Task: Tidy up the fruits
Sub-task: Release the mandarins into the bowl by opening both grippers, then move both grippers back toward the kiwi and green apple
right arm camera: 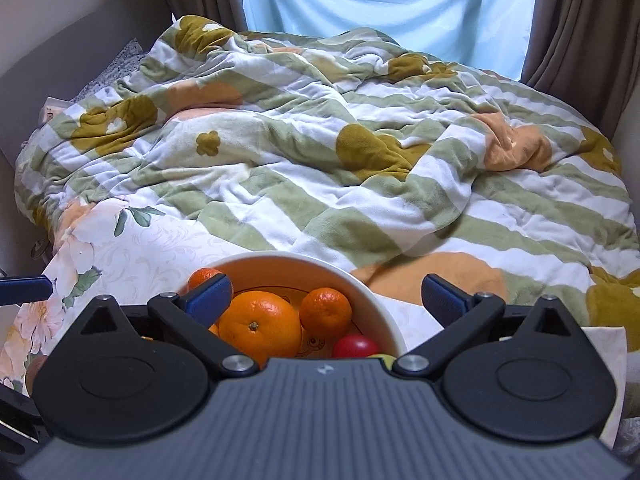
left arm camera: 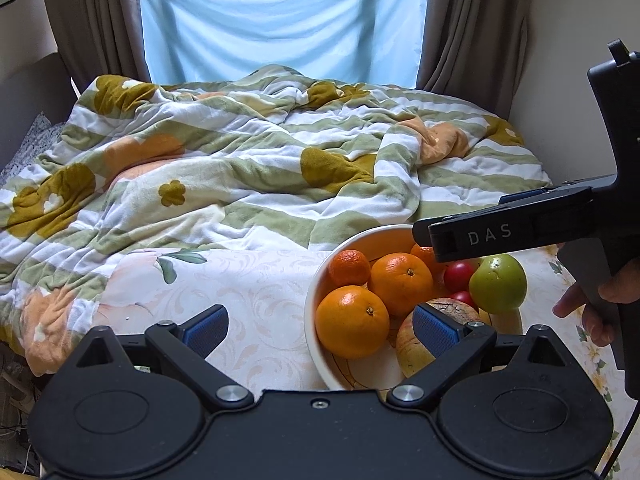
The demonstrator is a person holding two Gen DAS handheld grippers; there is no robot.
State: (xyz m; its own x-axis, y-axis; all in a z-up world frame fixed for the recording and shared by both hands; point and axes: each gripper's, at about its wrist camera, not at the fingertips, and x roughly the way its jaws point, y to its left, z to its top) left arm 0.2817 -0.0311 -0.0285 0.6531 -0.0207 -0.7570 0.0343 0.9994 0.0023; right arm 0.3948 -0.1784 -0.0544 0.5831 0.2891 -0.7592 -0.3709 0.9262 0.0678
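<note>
Hovering over the white bowl (left arm camera: 320, 312), the right gripper (right arm camera: 326, 300) has its jaws spread wide and holds nothing, and the left gripper (left arm camera: 316, 324) in the lower part of its own view is also open and empty. The fruits are all in the bowl, which stands on the floral sheet (left arm camera: 248, 280) in the lower right of the left view: a big orange (left arm camera: 352, 322), a second orange (left arm camera: 401, 283), a mandarin (left arm camera: 349, 267), a green apple (left arm camera: 498, 283) and a pale, brownish fruit (left arm camera: 416, 344) (which kind is hard to say). The bed is soft, so pressing on the rim could probably tip the bowl and let the round fruit roll into the striped blanket (left arm camera: 240, 152). Small red fruits (left arm camera: 459, 276) are half covered, and the right view cuts off the near side of the bowl.
</note>
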